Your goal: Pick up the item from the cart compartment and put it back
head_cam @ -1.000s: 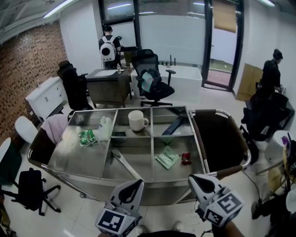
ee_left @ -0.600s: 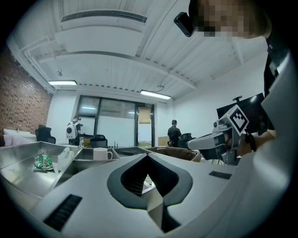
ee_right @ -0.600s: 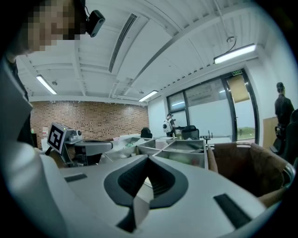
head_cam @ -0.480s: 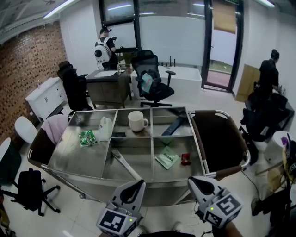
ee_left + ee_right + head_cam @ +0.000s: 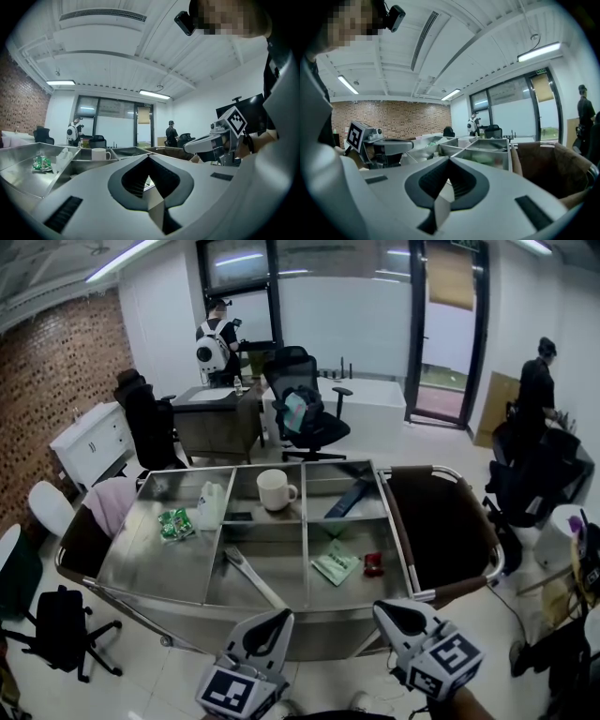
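Head view — left claw (image 5: 280, 616) and right claw (image 5: 382, 609) both together, empty — bodies cut off below.

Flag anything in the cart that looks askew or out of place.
Nothing looks spilled. The long metal tool lies slantwise in the front middle compartment, and the dark flat piece slants across the back right one.

To my left a brick wall (image 5: 47, 362); ahead, pale glossy floor (image 5: 394, 442), black office chair (image 5: 309, 418), desk (image 5: 220, 423), glazed door (image 5: 445, 334), ceiling strip light (image 5: 127, 254) on.
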The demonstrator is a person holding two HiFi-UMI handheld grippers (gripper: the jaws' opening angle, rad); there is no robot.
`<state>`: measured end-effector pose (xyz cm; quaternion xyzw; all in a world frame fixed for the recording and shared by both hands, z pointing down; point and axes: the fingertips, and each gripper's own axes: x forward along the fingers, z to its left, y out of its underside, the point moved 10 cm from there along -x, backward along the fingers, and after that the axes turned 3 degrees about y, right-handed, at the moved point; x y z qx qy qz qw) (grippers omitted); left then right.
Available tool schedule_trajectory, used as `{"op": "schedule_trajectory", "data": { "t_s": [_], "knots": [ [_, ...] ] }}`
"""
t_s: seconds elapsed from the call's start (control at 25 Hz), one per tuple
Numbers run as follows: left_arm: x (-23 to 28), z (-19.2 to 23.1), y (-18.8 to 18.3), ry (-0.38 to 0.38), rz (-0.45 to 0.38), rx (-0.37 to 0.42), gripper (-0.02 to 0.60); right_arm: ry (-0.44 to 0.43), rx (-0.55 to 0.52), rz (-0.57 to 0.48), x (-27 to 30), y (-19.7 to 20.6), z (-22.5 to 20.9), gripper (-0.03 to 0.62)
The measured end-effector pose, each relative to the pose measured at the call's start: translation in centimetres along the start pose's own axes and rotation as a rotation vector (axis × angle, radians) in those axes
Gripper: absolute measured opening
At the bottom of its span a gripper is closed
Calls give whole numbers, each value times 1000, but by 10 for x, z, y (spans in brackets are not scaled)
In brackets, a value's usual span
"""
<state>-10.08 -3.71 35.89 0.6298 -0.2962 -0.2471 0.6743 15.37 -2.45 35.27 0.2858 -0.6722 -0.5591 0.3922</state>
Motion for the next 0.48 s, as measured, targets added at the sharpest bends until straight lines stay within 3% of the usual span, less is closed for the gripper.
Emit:
{"op": "schedule_trajectory", "data": {
  "t_s": [0.48],
  "knots": [
    [1, -3, -4, 10, -7, 5, 0, -2, -7, 16, -2, -2, 0, 12]
  ]
}}
